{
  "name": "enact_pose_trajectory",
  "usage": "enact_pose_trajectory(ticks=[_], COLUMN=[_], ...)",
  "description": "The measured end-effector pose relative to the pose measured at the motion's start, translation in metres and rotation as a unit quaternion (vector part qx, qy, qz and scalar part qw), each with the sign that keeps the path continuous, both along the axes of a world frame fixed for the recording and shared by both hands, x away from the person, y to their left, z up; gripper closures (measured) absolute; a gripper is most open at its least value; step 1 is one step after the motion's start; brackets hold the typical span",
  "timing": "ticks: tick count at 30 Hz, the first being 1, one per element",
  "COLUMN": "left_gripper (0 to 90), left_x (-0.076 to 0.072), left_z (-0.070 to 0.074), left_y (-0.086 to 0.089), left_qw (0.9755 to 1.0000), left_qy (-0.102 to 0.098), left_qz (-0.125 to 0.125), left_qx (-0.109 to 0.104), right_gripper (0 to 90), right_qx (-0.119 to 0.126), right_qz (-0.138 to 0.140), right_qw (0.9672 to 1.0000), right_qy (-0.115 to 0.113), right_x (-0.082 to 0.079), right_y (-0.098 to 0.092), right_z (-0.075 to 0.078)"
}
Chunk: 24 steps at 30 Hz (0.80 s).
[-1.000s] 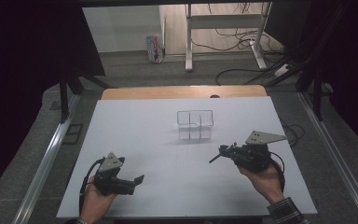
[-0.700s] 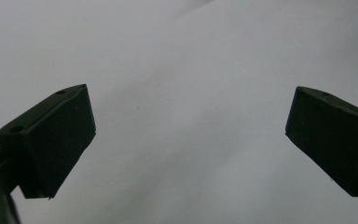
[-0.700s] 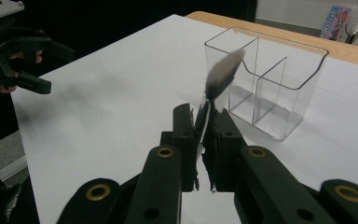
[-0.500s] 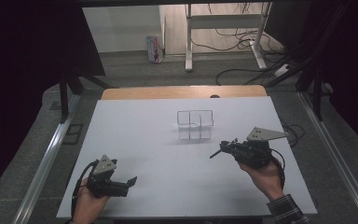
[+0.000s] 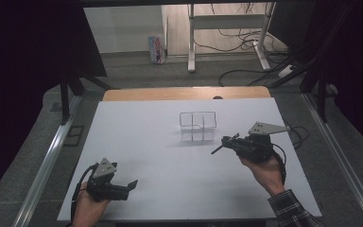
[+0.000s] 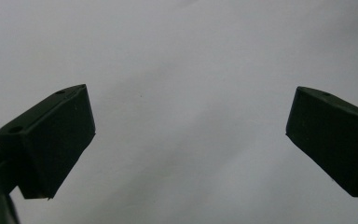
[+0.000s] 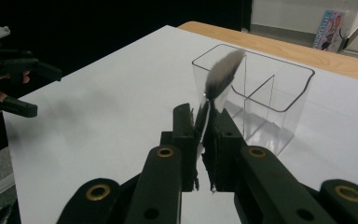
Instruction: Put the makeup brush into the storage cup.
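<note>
The right claw (image 7: 204, 135) is clenched on a small makeup brush (image 7: 221, 77), gripping it low on the handle so the bristle tuft points up and away from the jaws. That leaves the long end free, probably to be tipped into the clear divided organiser (image 5: 197, 126) standing just beyond it near the middle of the white table (image 5: 137, 137). The brush hangs close beside the organiser's near wall, not yet inside any compartment. The left claw (image 5: 131, 184) rests well apart at the table's near edge, released and holding nothing, apparently kept out of the way.
</note>
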<state>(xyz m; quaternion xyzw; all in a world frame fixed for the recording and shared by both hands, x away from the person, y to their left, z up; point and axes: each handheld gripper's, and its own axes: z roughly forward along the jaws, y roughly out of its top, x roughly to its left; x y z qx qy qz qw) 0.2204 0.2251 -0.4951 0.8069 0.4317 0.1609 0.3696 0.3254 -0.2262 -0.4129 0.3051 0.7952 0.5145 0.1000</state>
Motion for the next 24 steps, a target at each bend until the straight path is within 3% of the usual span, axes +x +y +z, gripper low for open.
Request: enact_pose_trajectory(ticks=[24], left_gripper=[1.7], left_x=[-0.004], left_z=[0.001], left_y=[-0.002], left_qw=[0.9999], left_qy=[-0.011], left_qz=[-0.005], left_qx=[0.01], right_gripper=[82.9], right_qx=[0.01], right_qz=[-0.007], right_qw=[0.9999], right_qy=[-0.011], right_x=[0.03], right_y=[0.019], right_z=[0.016])
